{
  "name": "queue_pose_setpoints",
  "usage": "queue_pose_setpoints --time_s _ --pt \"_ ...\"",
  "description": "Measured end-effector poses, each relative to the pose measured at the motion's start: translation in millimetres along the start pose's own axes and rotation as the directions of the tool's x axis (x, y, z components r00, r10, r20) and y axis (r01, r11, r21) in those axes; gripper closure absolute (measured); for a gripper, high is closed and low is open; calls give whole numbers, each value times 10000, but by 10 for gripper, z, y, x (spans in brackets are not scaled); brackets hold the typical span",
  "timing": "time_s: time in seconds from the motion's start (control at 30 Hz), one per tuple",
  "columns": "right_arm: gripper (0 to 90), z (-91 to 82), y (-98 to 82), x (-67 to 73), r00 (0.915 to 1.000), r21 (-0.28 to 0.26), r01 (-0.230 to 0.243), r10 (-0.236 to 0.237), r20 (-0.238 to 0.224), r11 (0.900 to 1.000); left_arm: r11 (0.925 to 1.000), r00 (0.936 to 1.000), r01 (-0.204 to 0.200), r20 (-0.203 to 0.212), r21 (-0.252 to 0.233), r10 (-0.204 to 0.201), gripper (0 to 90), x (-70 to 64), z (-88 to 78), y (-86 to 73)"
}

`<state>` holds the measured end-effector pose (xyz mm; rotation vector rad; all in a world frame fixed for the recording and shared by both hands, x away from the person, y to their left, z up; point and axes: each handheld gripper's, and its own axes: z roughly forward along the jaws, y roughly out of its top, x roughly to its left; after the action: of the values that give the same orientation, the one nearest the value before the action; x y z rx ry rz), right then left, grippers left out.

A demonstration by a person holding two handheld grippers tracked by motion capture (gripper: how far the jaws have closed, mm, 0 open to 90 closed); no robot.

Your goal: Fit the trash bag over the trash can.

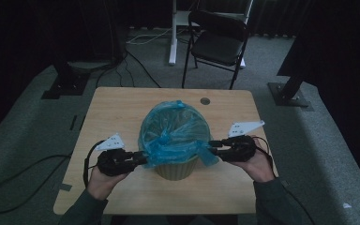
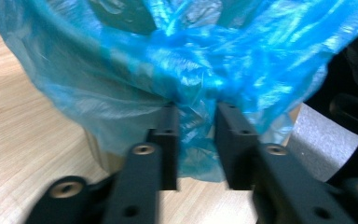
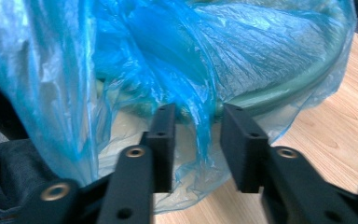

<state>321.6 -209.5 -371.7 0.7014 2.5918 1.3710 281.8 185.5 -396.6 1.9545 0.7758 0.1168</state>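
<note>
Where light wood meets grey carpet:
- Tabletop (image 1: 122, 101): bin (image 1: 176, 169) with blue liner (image 1: 173, 129), near front edge, centred.
- Left gripper (image 1: 140, 157), right gripper (image 1: 214, 147): jaws parted, liner film between.
- Black chair (image 1: 218, 40) beyond far edge.

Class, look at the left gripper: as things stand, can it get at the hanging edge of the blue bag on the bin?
Probably yes. The left gripper already has a fold of the blue bag between its jaws, with nothing in front of it, though a gap remains, so it is not clamped.
</note>
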Motion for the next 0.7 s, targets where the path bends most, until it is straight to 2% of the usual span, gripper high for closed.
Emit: queue_pose_setpoints --time_s 0.1,0.23,0.5,0.7 --pt "772 3 8 12 10000 25 82 -82 -11 10000 9997 9997 -170 -181 180 174 871 -14 29 0" --pt "877 9 16 31 9995 82 278 -279 127 9996 9997 9997 -166 -177 187 170 894 -12 59 -23" --pt "896 0 -21 15 9993 247 269 -275 258 9993 9997 9989 -80 -452 243 91 896 39 37 -86" --pt "895 -7 -56 17 9996 294 217 -223 196 9993 9990 9955 -137 -931 419 176 897 66 39 -116"
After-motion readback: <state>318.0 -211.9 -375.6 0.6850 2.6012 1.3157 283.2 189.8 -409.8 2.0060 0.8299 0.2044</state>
